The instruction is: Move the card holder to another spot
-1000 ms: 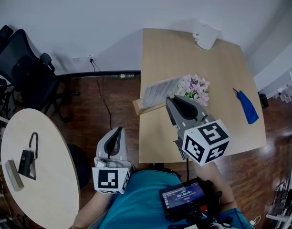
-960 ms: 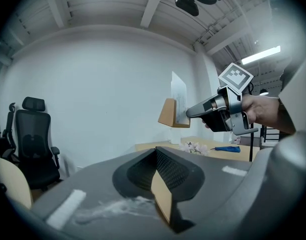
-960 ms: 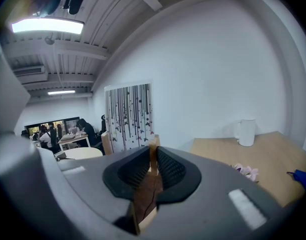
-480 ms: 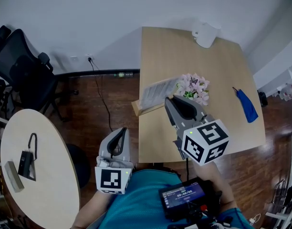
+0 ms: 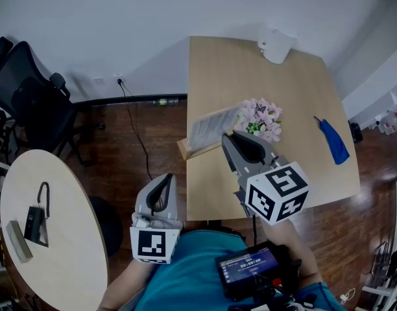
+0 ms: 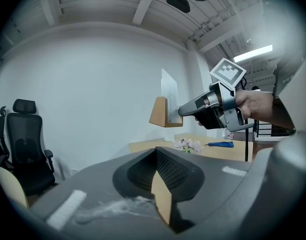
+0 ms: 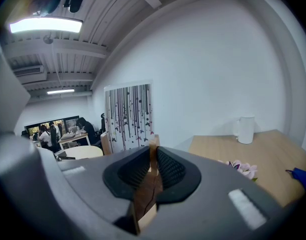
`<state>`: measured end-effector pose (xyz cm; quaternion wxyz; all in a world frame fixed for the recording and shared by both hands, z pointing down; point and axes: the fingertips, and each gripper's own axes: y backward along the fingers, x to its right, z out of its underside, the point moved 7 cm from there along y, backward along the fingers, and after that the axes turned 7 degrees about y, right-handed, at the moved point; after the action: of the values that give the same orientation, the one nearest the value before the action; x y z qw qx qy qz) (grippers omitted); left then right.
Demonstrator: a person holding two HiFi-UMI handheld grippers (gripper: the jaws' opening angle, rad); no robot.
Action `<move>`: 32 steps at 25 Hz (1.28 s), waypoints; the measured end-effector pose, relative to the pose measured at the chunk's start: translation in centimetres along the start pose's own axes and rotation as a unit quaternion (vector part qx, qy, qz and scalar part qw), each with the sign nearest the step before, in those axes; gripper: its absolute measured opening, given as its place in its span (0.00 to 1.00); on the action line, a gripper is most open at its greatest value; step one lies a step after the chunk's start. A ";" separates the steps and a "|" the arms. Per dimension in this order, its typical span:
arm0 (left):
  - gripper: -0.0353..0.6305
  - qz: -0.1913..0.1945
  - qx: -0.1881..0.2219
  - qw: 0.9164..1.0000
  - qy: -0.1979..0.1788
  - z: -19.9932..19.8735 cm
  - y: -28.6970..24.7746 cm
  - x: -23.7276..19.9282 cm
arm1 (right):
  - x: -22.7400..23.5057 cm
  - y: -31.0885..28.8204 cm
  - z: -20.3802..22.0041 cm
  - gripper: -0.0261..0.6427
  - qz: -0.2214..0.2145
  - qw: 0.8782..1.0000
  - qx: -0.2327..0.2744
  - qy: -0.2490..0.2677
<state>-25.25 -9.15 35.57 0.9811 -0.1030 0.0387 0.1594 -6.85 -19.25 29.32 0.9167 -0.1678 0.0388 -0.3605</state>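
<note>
The card holder, a wooden base with a printed card standing in it, hangs in the air at mid-frame, over the left edge of the table. The right gripper pinches its base. It is best carried level, clear of the flowers just to its right, then set flat on bare wood before release. The left gripper, lower left, is pressed together and empty.
</note>
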 end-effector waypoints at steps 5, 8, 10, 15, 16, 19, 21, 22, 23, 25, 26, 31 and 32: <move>0.07 -0.002 0.006 1.000 -0.006 0.0 0.1 0.2 | 0.0 0.1 0.3 0.09 0.000 1.000 -0.002 -0.003; 0.07 -0.005 0.010 1.000 0.000 0.0 0.2 0.1 | -0.2 0.1 0.4 0.10 0.000 1.000 -0.002 -0.003; 0.07 -0.005 0.011 1.000 0.001 -0.1 0.2 0.1 | -0.2 0.2 0.4 0.10 0.001 1.000 -0.001 -0.004; 0.07 0.007 0.009 1.000 0.001 0.1 -0.2 0.3 | 0.5 0.8 0.6 0.09 0.019 1.000 0.001 -0.009; 0.07 0.011 0.008 1.000 0.002 0.1 -0.4 0.4 | 0.7 1.1 0.6 0.10 0.026 1.000 0.001 -0.010; 0.07 0.033 0.005 0.999 0.001 0.1 -1.5 1.4 | 2.0 2.5 1.0 0.10 0.053 0.998 0.002 -0.016; 0.07 0.053 0.006 0.999 -0.002 -0.1 -2.5 2.5 | 3.3 3.7 1.5 0.10 0.077 0.997 0.000 -0.022; 0.07 0.064 0.005 0.998 -0.004 -0.2 -2.9 3.1 | 3.9 4.4 1.8 0.10 0.089 0.996 0.000 -0.025; 0.07 0.074 0.005 0.997 -0.006 -0.2 -3.4 3.7 | 4.5 5.1 2.1 0.09 0.102 0.994 0.000 -0.030; 0.07 0.094 0.002 0.996 -0.011 -0.2 -4.5 4.9 | 5.9 6.6 3.0 0.09 0.129 0.991 0.000 -0.039; 0.07 0.102 0.000 0.995 -0.014 -0.2 -5.1 5.5 | 6.6 7.4 3.4 0.09 0.142 0.989 0.000 -0.043; 0.07 0.152 -0.009 0.988 -0.027 -0.1 -8.1 9.4 | 10.3 12.1 6.3 0.10 0.224 0.972 -0.006 -0.064; 0.07 0.163 -0.012 0.986 -0.028 0.0 -8.7 10.3 | 11.1 13.0 7.0 0.10 0.240 0.968 -0.009 -0.066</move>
<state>-12.75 -14.10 36.09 0.9413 -0.1025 0.0252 0.3207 11.08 -15.85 32.06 0.9755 -0.1849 0.0206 -0.1172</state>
